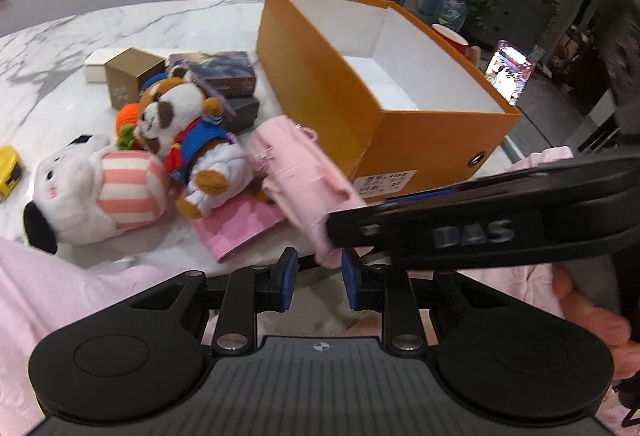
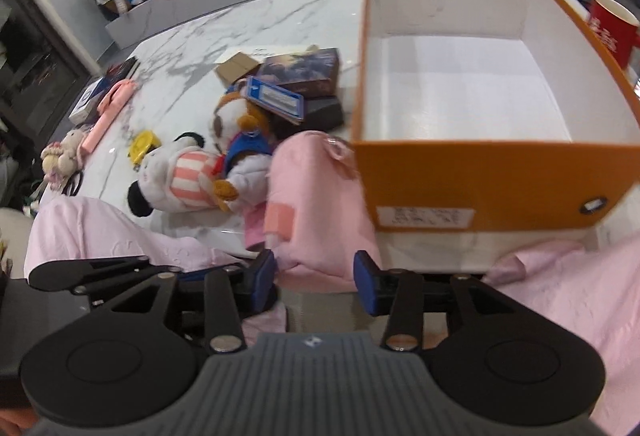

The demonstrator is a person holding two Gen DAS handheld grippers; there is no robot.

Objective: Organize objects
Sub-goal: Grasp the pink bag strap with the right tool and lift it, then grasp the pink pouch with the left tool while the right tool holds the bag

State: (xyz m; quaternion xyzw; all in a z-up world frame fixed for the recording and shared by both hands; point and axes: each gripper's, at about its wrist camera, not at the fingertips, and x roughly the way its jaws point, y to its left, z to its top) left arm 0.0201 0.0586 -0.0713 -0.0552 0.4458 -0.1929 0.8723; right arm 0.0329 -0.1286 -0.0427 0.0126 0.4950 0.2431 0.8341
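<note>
Two grippers at the desk [image 2: 280, 19] edge, both jaws parted.
Right gripper [image 2: 315, 278] straddled the pink pouch [image 2: 320, 203] beside the orange box [image 2: 480, 175]; left gripper [image 1: 316, 278] held nothing.

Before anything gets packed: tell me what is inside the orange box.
The orange box shows only its bare white floor and walls in the right wrist view; nothing lies on the visible floor. The strip just behind its near wall is hidden by that wall in both views.
</note>
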